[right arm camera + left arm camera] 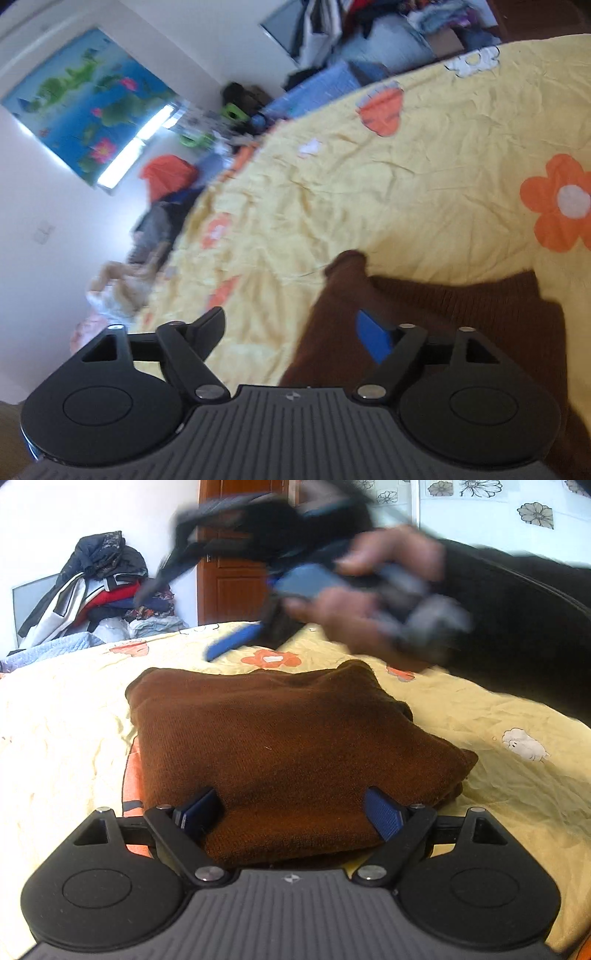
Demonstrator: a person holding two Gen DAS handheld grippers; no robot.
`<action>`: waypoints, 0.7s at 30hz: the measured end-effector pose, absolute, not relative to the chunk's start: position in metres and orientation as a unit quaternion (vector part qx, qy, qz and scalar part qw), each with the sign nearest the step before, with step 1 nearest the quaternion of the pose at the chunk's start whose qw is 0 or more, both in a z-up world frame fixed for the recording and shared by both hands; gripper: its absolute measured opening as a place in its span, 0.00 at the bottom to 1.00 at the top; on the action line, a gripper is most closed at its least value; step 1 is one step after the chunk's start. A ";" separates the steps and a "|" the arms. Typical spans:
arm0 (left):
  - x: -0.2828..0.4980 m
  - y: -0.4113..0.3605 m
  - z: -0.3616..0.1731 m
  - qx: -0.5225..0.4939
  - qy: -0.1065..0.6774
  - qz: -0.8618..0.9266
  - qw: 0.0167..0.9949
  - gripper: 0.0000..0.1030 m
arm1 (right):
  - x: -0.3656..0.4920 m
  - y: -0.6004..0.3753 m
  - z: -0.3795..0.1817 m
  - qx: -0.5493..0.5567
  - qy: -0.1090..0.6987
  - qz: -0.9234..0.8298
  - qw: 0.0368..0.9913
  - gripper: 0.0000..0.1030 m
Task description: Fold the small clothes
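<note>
A folded brown knit garment (295, 734) lies on the yellow flowered bedsheet (66, 716). My left gripper (291, 812) hangs over the garment's near edge, its blue-padded fingers (384, 814) spread wide on top of the knit, gripping nothing. A person's hand (369, 602) holds the blurred right gripper above the far side of the garment. In the right wrist view, which is tilted, the right gripper (290, 325) is open. One finger is over the brown garment (461, 310) and the other over the bare sheet (332, 177). Nothing sits between its fingers.
A heap of clothes (99, 583) is stacked against the wall beyond the bed, beside a wooden door (229, 572). The person's dark sleeve (517, 609) fills the upper right. Clutter and an orange item (168, 173) lie off the bed's edge under a wall poster (85, 107).
</note>
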State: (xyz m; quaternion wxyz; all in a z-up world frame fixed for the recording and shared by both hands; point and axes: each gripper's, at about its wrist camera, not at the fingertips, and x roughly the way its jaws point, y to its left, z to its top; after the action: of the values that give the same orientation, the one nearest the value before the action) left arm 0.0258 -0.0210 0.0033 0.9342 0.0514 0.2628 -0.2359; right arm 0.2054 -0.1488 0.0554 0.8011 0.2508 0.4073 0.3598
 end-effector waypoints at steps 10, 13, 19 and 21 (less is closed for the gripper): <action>0.005 0.027 0.022 -0.040 0.243 -0.210 0.946 0.87 | 0.130 -0.235 0.070 0.270 0.334 0.249 0.868 0.95; 0.020 0.064 0.024 -0.118 0.276 -0.171 0.938 0.87 | 0.107 -0.271 0.076 0.259 0.323 0.206 0.887 1.00; 0.062 0.088 0.022 -0.198 0.311 -0.121 0.922 0.87 | 0.104 -0.276 0.030 0.266 0.403 0.168 0.860 0.88; 0.072 0.081 0.022 -0.199 0.319 -0.129 0.918 0.87 | 0.109 -0.268 0.021 0.274 0.407 0.182 0.852 0.73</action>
State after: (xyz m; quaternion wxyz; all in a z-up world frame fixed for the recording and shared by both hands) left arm 0.0723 0.0813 0.0223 0.9176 -0.1993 0.3188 -0.1287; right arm 0.1088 -0.2678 0.0215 0.8523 0.2742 0.4067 0.1817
